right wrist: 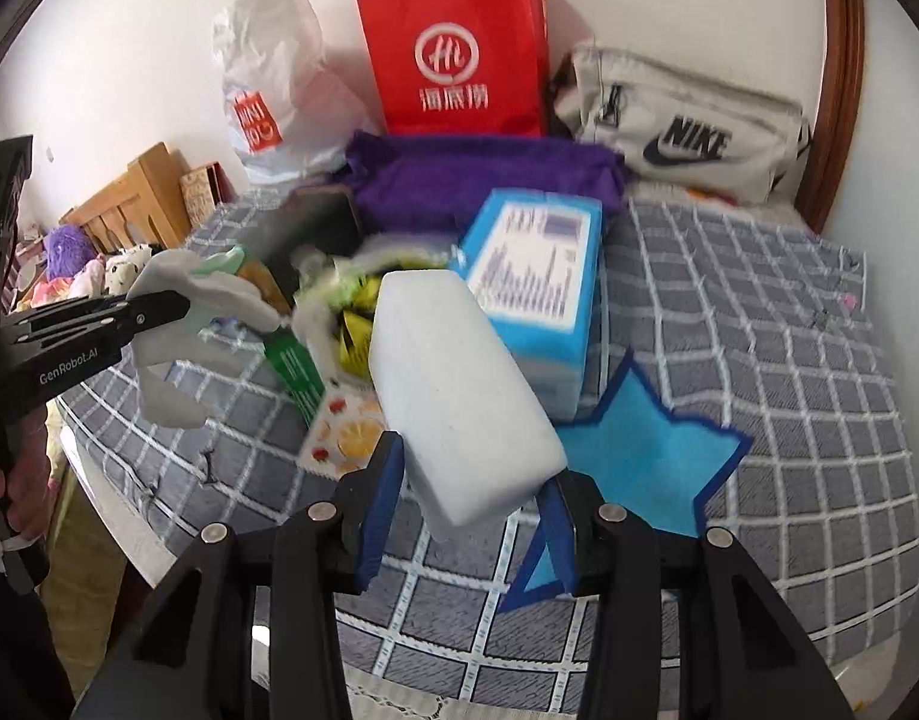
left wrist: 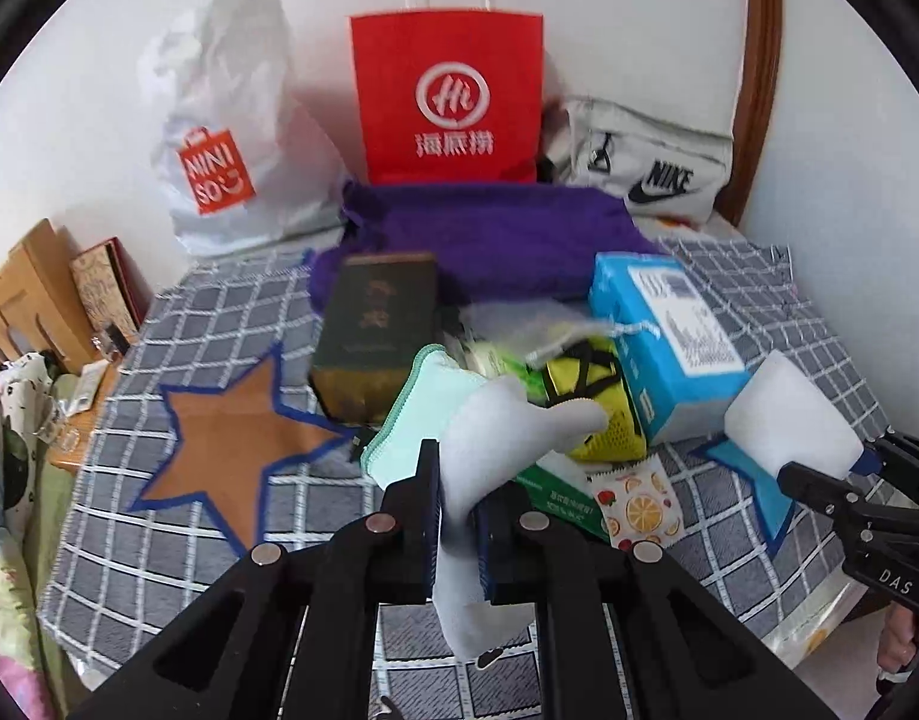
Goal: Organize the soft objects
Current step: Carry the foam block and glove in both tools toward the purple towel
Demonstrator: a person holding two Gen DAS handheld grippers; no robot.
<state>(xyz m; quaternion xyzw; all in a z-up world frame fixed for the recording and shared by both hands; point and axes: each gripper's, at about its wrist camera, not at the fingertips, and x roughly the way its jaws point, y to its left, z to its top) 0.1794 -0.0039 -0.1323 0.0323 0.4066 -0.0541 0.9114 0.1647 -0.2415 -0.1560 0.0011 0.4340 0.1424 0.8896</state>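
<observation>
i am gripping a pale grey sock (left wrist: 507,438) in the left gripper (left wrist: 456,516), its fingers (left wrist: 420,510) clamped on the fabric so the toe is flopping forward beyond the tips and the cuff is hanging down behind them. the right gripper (right wrist: 468,516) is holding a white sponge block (right wrist: 459,396), its blue-padded fingers (right wrist: 381,516) pressed against the block's near end, the rest sticking out past the tips. both items are hanging above a grey checked cloth (left wrist: 177,336) covering the worktop. just ahead of the left fingers a mint pouch (left wrist: 417,414), a yellow mesh bag (left wrist: 597,402), a dark green box (left wrist: 378,324) and a blue box (left wrist: 663,330) are crowding together; a purple knit (left wrist: 489,234) is lying beyond them. past the right fingers, a blue felt star (right wrist: 645,462) is showing beneath the sponge. a red paper bag (left wrist: 450,102), a white miniso bag (left wrist: 231,138) and a grey nike bag (left wrist: 645,162) are standing furthest from the tips, against the wall.
</observation>
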